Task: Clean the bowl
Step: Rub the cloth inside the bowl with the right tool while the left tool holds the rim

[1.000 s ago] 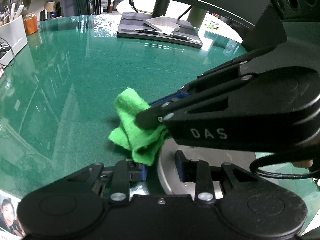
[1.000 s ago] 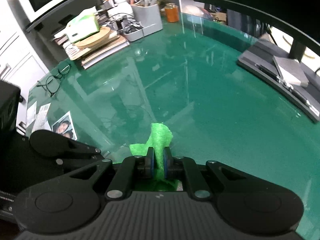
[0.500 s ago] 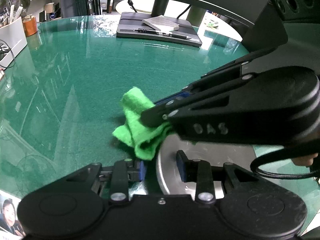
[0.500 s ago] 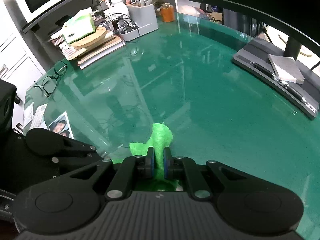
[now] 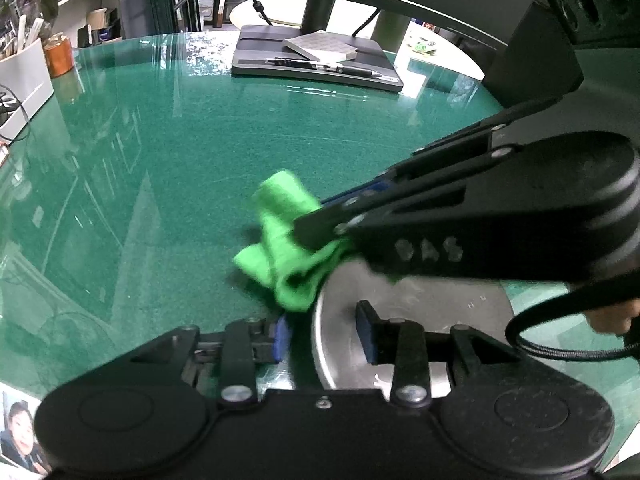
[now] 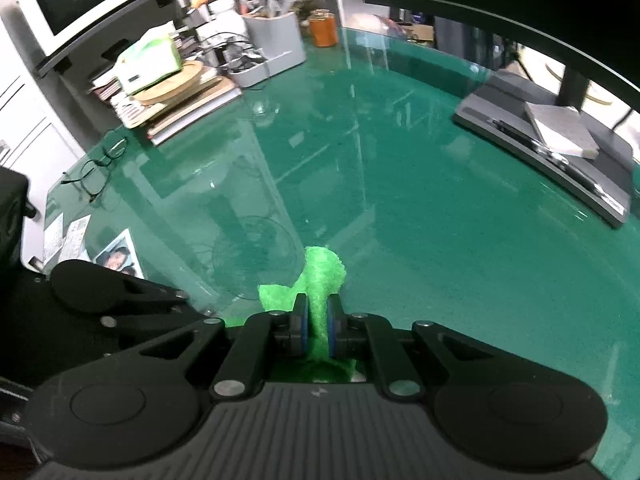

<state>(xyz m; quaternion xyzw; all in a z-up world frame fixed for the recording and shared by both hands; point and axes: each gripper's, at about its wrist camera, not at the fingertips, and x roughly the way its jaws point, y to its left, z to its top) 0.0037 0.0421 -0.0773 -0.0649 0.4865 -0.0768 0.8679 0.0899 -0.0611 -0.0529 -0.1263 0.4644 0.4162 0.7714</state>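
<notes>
Green glass worktop (image 5: pixel 168 152), office clutter standing along its far edge.

Item 1, bowl (image 5: pixel 420 300): metal, shallow, dull grey inside, sitting at 5 o'clock in the left wrist view, its rim passing between the left gripper's fingers. No obvious dirt is showing; the far side is lying hidden under the other tool.

Item 2, green cloth (image 5: pixel 284 240): bunched microfibre, hanging over the bowl's rim at 11 o'clock from the bowl's centre.

Item 3, right gripper (image 6: pixel 318 326): closing tightly on the cloth, pads pinching a fold, reaching in from 3 o'clock.

Item 4, left gripper (image 5: pixel 326 338): straddling the bowl's rim, one pad inside and one outside; its jaws have just been opening a little, and a gap is showing on both sides of the rim, so it is not clamping.

Step, by judgement: wiping is under way at the rim. Next move is calling for the left gripper steadying the bowl while the cloth is sweeping round the inside.
</notes>
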